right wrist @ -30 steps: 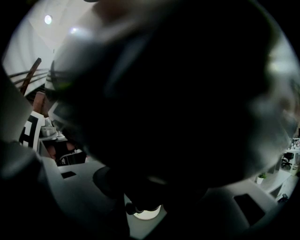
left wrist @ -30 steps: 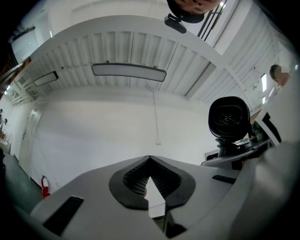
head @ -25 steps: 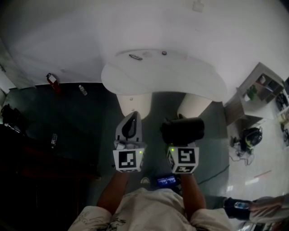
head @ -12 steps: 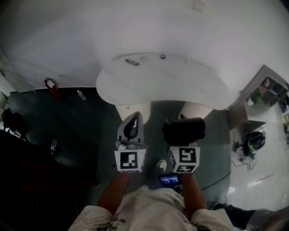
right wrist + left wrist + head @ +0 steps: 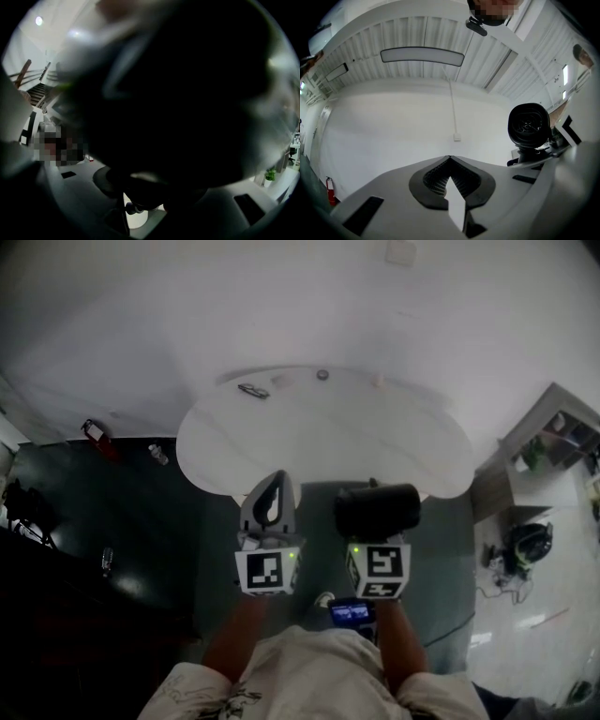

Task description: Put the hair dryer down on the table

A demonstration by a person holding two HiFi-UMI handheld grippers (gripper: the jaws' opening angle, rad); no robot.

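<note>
hair dryer (image 5: pixel 380 508) clamped between right gripper (image 5: pixel 379 532) jaws

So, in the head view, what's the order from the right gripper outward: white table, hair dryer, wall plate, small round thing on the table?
1. hair dryer, held in the fingers of the right gripper.
2. white table, just ahead.
3. small round thing, at the table's far edge.
4. wall plate, on the wall beyond.
</note>
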